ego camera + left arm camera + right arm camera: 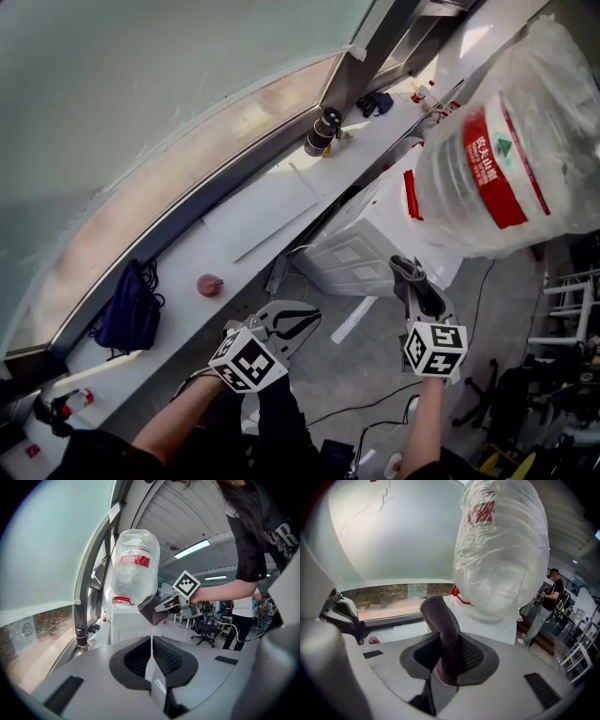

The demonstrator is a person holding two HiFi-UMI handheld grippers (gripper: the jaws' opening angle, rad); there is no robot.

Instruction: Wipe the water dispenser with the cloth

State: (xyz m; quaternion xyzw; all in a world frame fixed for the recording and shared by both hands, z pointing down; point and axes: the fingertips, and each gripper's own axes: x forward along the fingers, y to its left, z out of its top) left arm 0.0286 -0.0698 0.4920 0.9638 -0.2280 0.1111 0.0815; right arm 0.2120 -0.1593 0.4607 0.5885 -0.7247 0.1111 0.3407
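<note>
Approach step, wiping not yet begun: dark grey cloth (pixel 440 620) clenched in right tongs (pixel 450 653) just beside white boxy water dispenser (pixel 366 246) below its clear upturned bottle (pixel 506 141), apparently without contact; left tongs (pixel 151 656) closed, empty, farther from it; next, pressing cloth onto casing.

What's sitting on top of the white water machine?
A big clear water bottle with a red label stands upside down on the white water dispenser. Crinkly plastic wraps it. Its mouth, down inside the machine, cannot be seen.
</note>
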